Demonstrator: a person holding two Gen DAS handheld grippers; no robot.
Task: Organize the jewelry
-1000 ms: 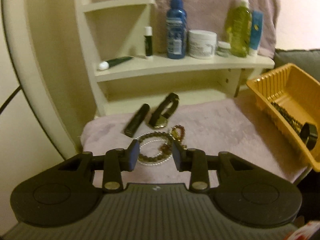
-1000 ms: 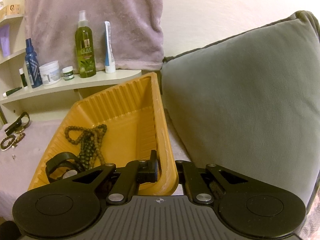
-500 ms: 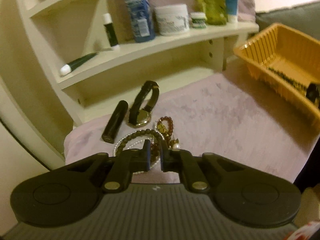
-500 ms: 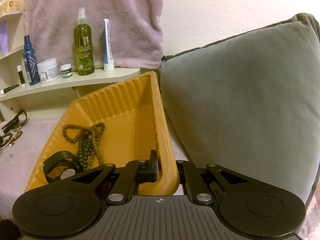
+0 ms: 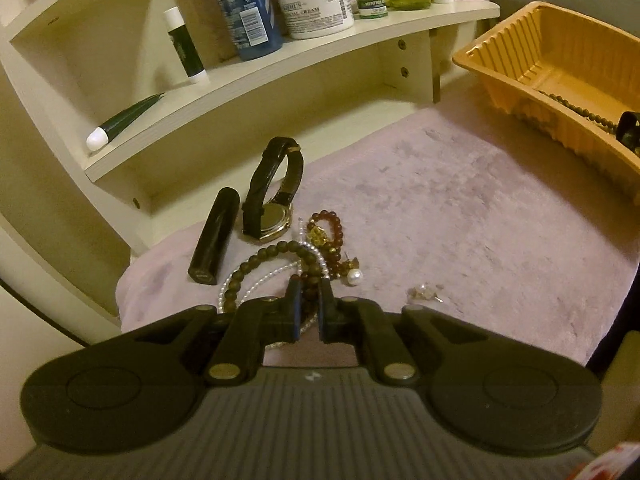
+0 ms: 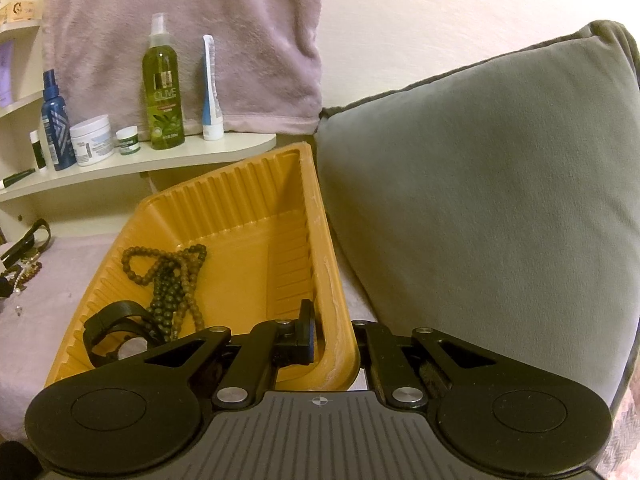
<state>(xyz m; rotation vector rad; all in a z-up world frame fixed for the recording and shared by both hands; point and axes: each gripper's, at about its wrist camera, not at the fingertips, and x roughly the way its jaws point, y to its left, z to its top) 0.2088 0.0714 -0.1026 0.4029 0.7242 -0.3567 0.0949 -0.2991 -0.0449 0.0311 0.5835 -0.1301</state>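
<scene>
Right wrist view takes in the biggest thing first: the orange tray (image 6: 256, 200), tipped up against a grey cushion (image 6: 480, 200), with the right gripper (image 6: 332, 344) clamped on its near rim, one finger inside the wall and one outside. It looks like a steadying hold. Already lying in the tray are a long string of dark beads (image 6: 168, 272) and a black watch (image 6: 116, 328), so the sorting is partly done, I'd say.

Over on the left wrist view, the pink towel (image 5: 460, 220) carries what remains, well apart from the tray: a watch with a black strap (image 5: 272, 196) standing on its edge, a black tube (image 5: 214, 236) beside it, then the tangle of bracelets. The left gripper (image 5: 309, 298) has just been closing and is now pinched nearly together on the brown bead bracelet (image 5: 276, 252), whose beads show in the narrow gap (whether the white pearl strand (image 5: 256, 280) is caught too, I can't tell).

So the step in hand is the pick-up. Next should come a clean lift, then a carry across to the tray; the snag risk is the reddish bead bracelet (image 5: 332, 232) and pearl earring (image 5: 354, 277) touching that heap. Smallest of all, a tiny stud (image 5: 424, 292) sits alone nearby.
</scene>
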